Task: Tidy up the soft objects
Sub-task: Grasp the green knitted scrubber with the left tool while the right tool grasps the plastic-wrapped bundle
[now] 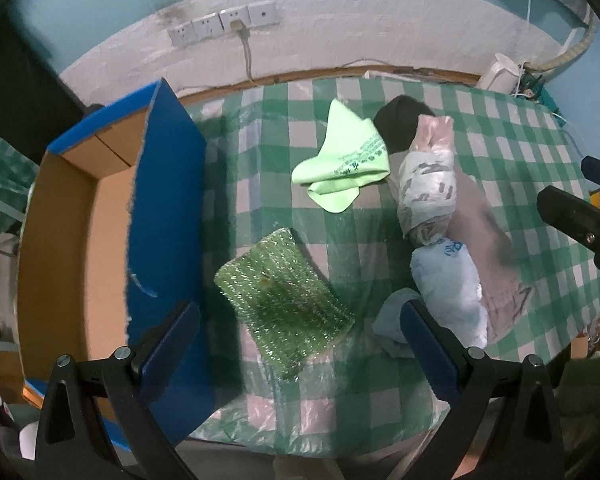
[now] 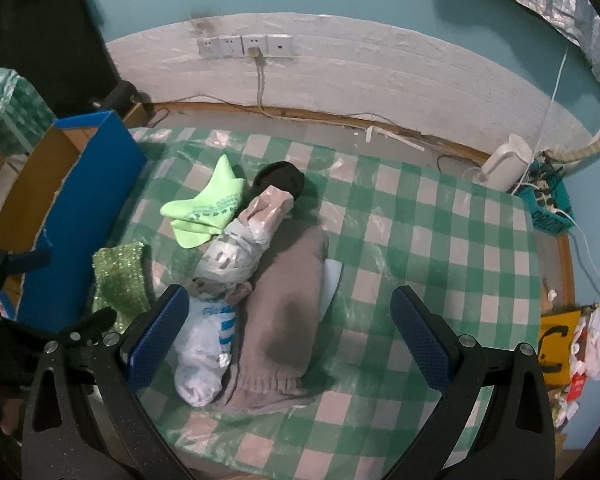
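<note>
Soft items lie on a green checked tablecloth (image 1: 520, 160). A glittery green scrub pad (image 1: 284, 300) lies just ahead of my left gripper (image 1: 300, 344), which is open and empty above it. A lime green cloth (image 1: 342, 160), a black cloth (image 1: 398, 120), two plastic-wrapped bundles (image 1: 428, 184) (image 1: 448, 292) and a grey-brown knitted piece (image 1: 484, 240) lie further right. My right gripper (image 2: 288, 336) is open and empty over the knitted piece (image 2: 284, 312), with the white bundle (image 2: 204, 352) by its left finger.
An open blue cardboard box (image 1: 168, 208) stands at the table's left edge, also seen in the right wrist view (image 2: 84, 208). A wall with sockets (image 2: 246, 46) is behind. A white kettle (image 2: 504, 164) and a blue basket (image 2: 548, 204) sit at the far right.
</note>
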Demonstrator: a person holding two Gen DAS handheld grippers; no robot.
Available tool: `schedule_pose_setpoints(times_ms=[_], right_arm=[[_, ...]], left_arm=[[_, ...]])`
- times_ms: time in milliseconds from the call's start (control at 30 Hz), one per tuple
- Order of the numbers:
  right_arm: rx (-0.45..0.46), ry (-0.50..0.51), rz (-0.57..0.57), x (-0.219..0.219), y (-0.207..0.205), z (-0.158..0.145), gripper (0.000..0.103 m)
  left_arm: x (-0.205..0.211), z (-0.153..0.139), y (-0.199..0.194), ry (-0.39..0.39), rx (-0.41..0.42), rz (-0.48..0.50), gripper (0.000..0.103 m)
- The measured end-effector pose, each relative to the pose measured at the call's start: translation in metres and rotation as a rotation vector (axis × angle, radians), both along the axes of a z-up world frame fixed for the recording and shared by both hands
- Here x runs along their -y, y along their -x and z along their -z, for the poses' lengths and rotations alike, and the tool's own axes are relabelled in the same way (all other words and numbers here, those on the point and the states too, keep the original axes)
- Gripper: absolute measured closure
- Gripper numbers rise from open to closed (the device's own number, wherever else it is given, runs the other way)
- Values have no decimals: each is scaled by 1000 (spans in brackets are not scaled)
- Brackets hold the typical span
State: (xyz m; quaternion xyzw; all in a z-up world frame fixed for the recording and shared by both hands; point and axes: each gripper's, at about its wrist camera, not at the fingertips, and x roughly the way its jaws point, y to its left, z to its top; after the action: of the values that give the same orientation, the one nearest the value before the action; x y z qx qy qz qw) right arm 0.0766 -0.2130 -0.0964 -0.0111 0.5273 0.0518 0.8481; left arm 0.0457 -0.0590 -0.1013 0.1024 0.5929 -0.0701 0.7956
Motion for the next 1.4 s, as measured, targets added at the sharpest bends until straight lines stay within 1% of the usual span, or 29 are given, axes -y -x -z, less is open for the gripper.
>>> schedule_pose_setpoints(times_ms=[133,233,400,567,767,967,1133,1167,1233,1267,1367,1400], right_arm=[[-24,-2,-2,-3,-9,9,3],[-40,-13,1,-4,-14,15,3],[-63,-4,0,-7,-21,25,3],[-78,24,-21,-19,-29,34,3],[-100,65,-38,-33,-42,46,3],[-118,82,-51,-50,-53,56,3],[-139,111,-59,-62,-60,68,3],[-141,121,-59,-64,-61,71,4],[-148,123,-61,-66,-63,76,12],[-155,121,-63,-68,-64,79,14],[-174,133,-70,-70,-66,87,24],[-179,135,-75,-71,-66,89,30]], left_arm=[[3,12,-7,1,-29,-20,2],[6,17,-11,5,-35,-30,2],[4,31,-19,13,-64,-64,2],[-2,44,-28,27,-101,-105,2],[-9,53,-31,31,-119,-119,2],[-22,65,-41,71,-150,-139,3],[-27,71,-48,85,-168,-144,3],[-29,73,-50,89,-172,-148,3],[-32,75,-54,99,-180,-150,3],[-33,76,-55,100,-182,-149,3],[-34,77,-56,96,-189,-150,3],[-35,79,-57,99,-195,-151,3]])
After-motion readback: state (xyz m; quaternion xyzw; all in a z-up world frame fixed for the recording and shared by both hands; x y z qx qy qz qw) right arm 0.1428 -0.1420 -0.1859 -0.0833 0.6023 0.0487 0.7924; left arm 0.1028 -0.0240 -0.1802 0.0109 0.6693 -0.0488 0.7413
